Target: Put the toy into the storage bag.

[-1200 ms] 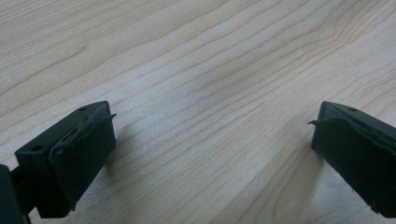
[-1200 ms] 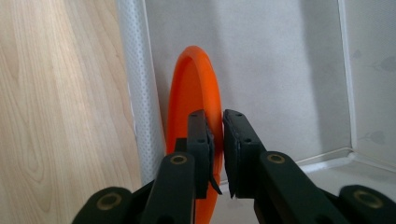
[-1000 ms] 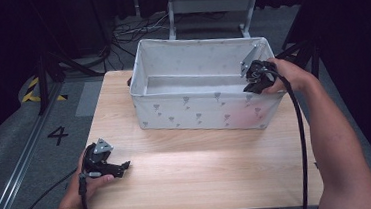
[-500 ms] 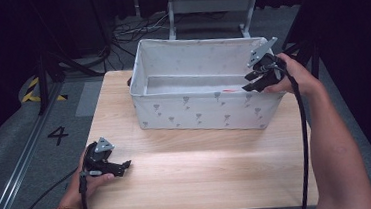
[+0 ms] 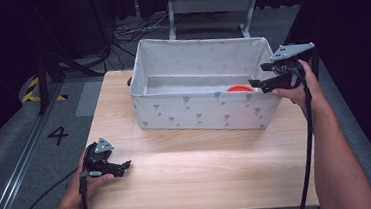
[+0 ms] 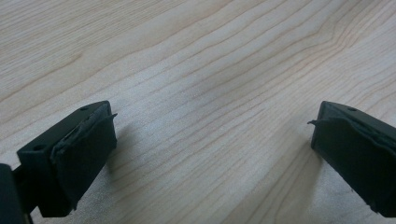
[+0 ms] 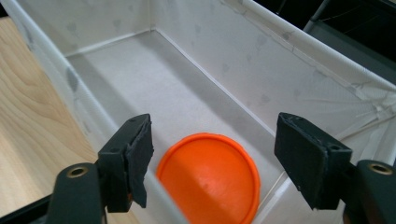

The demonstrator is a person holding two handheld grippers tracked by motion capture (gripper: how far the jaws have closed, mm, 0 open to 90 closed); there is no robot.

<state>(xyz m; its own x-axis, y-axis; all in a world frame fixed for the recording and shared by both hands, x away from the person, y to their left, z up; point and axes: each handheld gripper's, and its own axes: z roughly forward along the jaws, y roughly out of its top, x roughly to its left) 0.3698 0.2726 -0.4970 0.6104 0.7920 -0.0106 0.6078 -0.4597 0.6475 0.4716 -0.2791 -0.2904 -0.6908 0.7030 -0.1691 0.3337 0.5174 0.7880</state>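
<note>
From the high view, your right gripper (image 5: pixel 262 82) hangs over the right end of the white fabric storage bin with small grey printed marks (image 5: pixel 199 114), which stands on the far half of the light wooden desk (image 5: pixel 204 173); the grey three-cornered plate sits on top of that gripper and its cable runs down along your forearm. A flat round orange disc (image 5: pixel 239 87) peeks over the bin's near wall, lying on the bin floor at the right end. Your left gripper (image 5: pixel 124 166) rests low on the desk's near left corner, well apart from the bin, in your left hand (image 5: pixel 86 180). In the left gripper view, your fingers (image 6: pixel 84 149) are spread wide with bare wood grain between them and nothing held. In the right gripper view, your fingers (image 7: pixel 135 154) are also spread wide and empty, looking down into the bin (image 7: pixel 187 93); the orange disc (image 7: pixel 210 177) lies flat on the bin's floor near the corner, below and between the two fingers, and your one finger sits over the bin's near wall, with the desk (image 7: pixel 28 135) beyond it.
</note>
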